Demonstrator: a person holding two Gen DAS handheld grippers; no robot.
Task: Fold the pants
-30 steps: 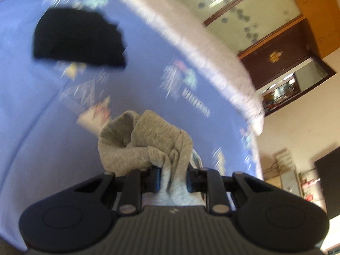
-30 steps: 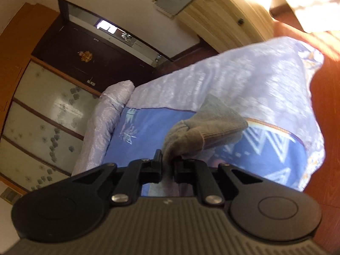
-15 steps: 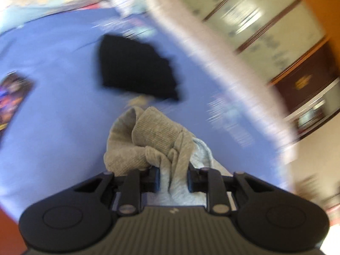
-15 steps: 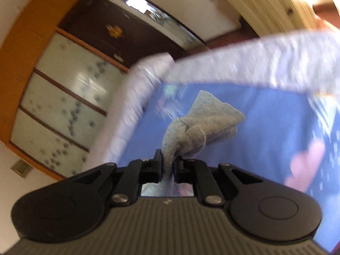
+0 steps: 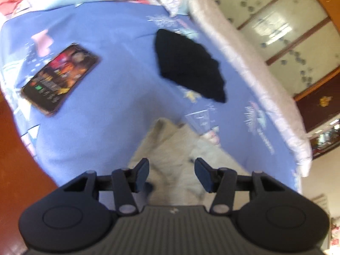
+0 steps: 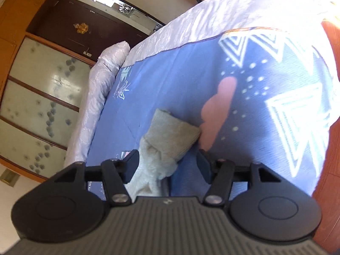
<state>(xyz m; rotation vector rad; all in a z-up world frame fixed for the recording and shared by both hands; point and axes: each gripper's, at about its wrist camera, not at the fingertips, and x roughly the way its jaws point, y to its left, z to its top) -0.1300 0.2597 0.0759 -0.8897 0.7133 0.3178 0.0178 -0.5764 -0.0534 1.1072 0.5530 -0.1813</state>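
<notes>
The grey pants [image 5: 170, 146] lie on the blue bedsheet [image 5: 102, 110], and both grippers have just let go of them. In the left wrist view the left gripper [image 5: 171, 171] has its jaws parted to a middling gap, having just been opening; the blurred grey cloth runs up between the two fingers, but neither pad presses on it. Beyond the pants on the sheet sits a folded black garment [image 5: 189, 65], well apart from them, and farther to the left a dark printed card or booklet [image 5: 60, 78] lies flat near the bed's edge.

In the right wrist view the right gripper [image 6: 167, 165] also stands open, its jaws having just spread. A ribbed cuff of the pants [image 6: 170, 136] rests on the sheet between the fingers, lying close against the left finger [image 6: 130, 165] and clear of the other one. A white quilted cover [image 6: 212, 21] borders the sheet on the far side, with glass-panelled wardrobe doors [image 6: 40, 97] beyond
</notes>
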